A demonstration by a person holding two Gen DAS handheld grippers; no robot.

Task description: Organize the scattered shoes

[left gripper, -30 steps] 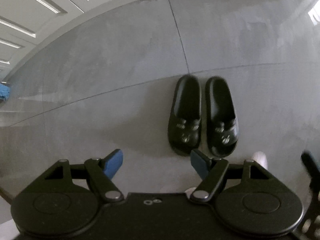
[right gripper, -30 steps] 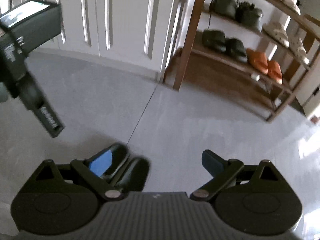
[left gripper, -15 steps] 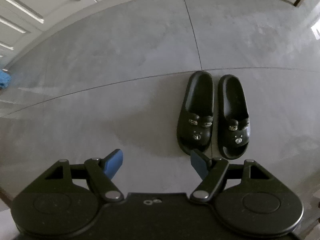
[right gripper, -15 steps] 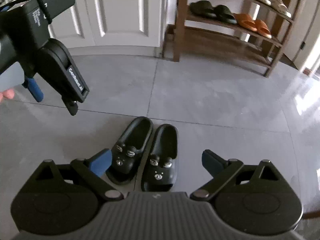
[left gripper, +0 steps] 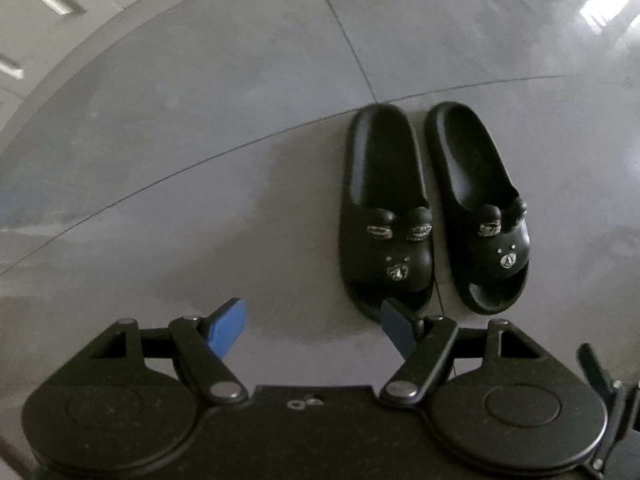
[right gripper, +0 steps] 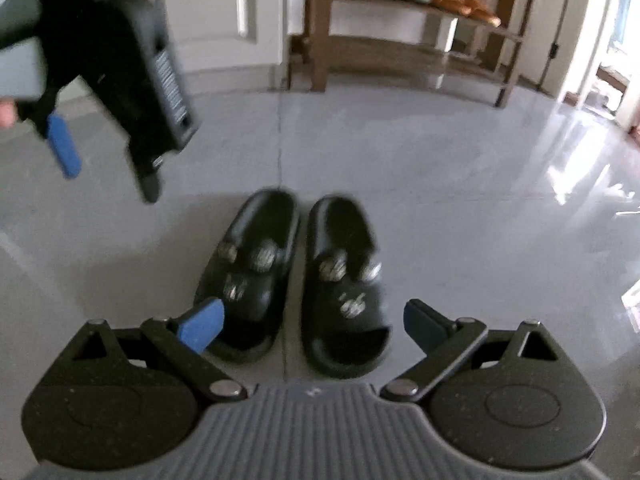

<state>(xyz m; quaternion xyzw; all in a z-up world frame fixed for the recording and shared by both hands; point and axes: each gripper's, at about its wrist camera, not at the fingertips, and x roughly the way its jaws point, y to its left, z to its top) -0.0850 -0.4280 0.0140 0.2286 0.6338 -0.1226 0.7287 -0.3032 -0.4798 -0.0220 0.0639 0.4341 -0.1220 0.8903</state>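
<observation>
1. Grey polished floor tiles (right gripper: 460, 184) fill both views, with white panelled doors (right gripper: 224, 12) and a wooden shoe rack (right gripper: 404, 44) at the back – dark and orange pairs sit on its shelves.
2. Two black moulded-foam slides with bear faces on the straps, the left slide (left gripper: 384, 216) and the right slide (left gripper: 480, 208), lie side by side on the floor, toes toward the cameras, close but apart.
3. They look light, soft and springy; I would pinch a strap or a side wall, not the flat sole.
4. Left gripper (left gripper: 312, 328) hangs over bare floor beside the pair, jaws spread, nothing between them.
5. Right gripper (right gripper: 308, 320) is spread too, empty, the pair lying beyond its tips.
6. Nothing blocks the way to the rack – only the two tools could crowd each other.
</observation>
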